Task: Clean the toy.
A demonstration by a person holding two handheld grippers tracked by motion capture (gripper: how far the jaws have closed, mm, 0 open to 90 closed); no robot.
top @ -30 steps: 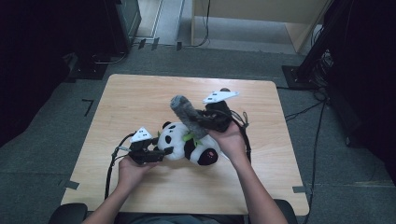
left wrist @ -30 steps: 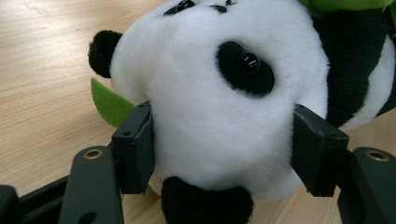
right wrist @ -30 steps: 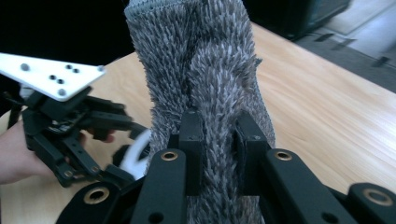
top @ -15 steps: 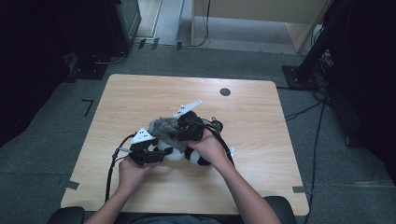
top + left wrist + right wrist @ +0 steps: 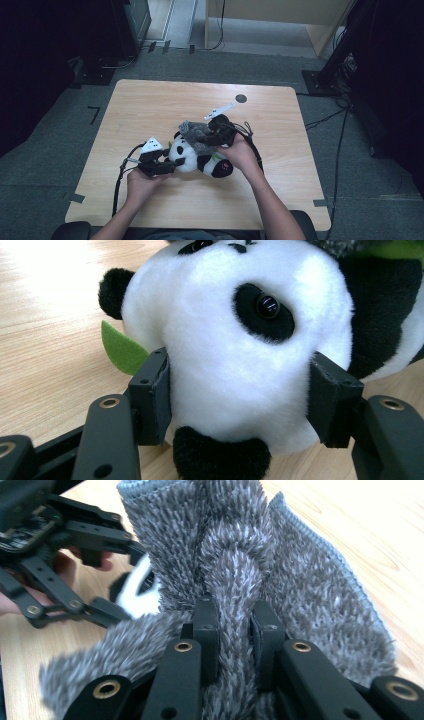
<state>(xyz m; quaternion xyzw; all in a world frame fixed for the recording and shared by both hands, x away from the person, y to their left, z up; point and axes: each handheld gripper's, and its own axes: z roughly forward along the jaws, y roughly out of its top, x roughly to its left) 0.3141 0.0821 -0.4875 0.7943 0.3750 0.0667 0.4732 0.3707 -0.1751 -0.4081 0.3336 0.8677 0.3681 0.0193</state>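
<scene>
Two grippers worked over one plush panda (image 5: pixel 200 159) that lay on its side near the middle of the wooden table (image 5: pixel 150 107). The left gripper (image 5: pixel 161 162) came at the toy from the left in the high view, and its jaws had just been closing with the panda's white head between them; in the left gripper view both pads pressed into the fur on either side of the head (image 5: pixel 235 345), below the black eye patch. A green felt leaf (image 5: pixel 122 347) stuck out beside the left pad, and a black ear lay close above it.

The right gripper (image 5: pixel 207 134) sat over the panda's upper side — its jaws were drawn nearly together on a fold of shaggy grey cloth (image 5: pixel 240 570), the pile bunched up between the two pads in the right gripper view. The cloth (image 5: pixel 196 134) draped across the top of the toy, its stitched edge showing along one side. The left gripper also showed at the upper left of the right gripper view — near the cloth. A small dark round mark (image 5: pixel 241 98) lay on the table's far side, well apart from the toy.
</scene>
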